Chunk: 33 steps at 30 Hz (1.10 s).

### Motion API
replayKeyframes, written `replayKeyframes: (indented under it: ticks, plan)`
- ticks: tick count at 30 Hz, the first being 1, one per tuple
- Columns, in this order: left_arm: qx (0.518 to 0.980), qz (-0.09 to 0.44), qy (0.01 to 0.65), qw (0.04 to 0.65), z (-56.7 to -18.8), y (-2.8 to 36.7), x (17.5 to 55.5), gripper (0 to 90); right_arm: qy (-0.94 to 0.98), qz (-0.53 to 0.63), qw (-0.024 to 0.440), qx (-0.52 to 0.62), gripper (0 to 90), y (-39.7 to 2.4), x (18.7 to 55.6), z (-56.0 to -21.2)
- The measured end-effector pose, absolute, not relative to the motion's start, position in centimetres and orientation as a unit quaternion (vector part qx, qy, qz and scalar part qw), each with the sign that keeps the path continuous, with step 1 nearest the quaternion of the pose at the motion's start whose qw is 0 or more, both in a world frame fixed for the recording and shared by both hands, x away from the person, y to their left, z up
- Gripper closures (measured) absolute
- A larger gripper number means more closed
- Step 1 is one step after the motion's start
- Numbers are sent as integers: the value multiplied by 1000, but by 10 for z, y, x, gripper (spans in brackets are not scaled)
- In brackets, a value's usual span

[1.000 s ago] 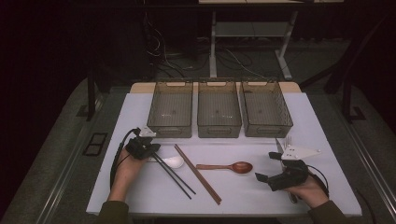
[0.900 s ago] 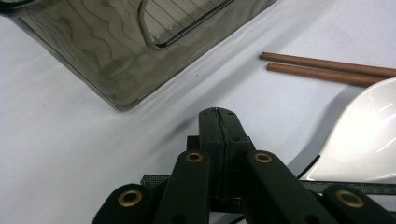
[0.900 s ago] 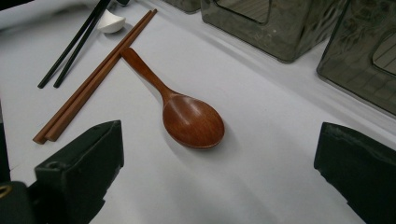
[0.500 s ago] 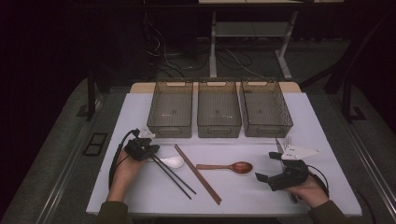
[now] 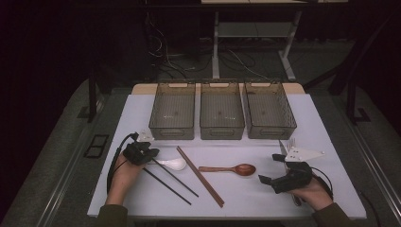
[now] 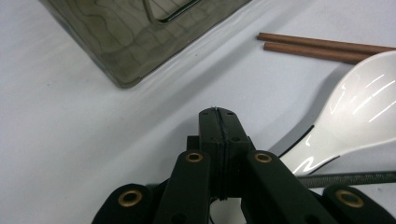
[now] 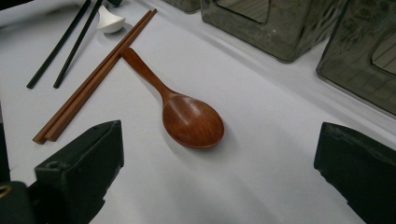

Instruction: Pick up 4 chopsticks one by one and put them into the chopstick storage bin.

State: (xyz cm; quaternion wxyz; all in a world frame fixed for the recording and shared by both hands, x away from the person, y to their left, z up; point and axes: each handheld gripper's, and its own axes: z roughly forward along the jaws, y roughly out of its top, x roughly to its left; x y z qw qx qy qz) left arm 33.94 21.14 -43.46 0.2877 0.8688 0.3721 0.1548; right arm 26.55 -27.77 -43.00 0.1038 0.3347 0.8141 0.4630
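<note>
My left gripper (image 5: 152, 154) (image 6: 218, 116) rests at the table's left, its jaws pressed together with nothing visible between the tips. A white ceramic spoon (image 5: 175, 164) (image 6: 359, 112) lies just to its right, the handle running under the gripper's body. My right gripper (image 5: 270, 169) (image 7: 219, 158) is open near the front right, jaws wide apart. It points at a brown wooden spoon (image 5: 234, 169) (image 7: 191, 121), which lies flat a short way ahead of it, untouched.
Brown chopsticks (image 5: 199, 176) (image 7: 93, 79) and black chopsticks (image 5: 170, 182) (image 7: 60, 46) lie diagonally between the hands. Three smoky plastic bins (image 5: 172, 132) (image 5: 221, 133) (image 5: 272, 132) stand in a row behind. A fork (image 5: 290, 141) lies beside the right hand.
</note>
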Motion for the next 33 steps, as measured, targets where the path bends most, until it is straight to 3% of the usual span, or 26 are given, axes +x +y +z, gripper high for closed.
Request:
replayKeyframes:
  ticks: [17, 33]
  plan:
    - [865, 152, 365, 308, -422, 216, 324, 887, 814, 464, 103, 335, 13, -278, 266, -430]
    - [885, 83, 297, 348, -418, 180, 278, 846, 816, 461, 99, 334, 13, -278, 265, -430]
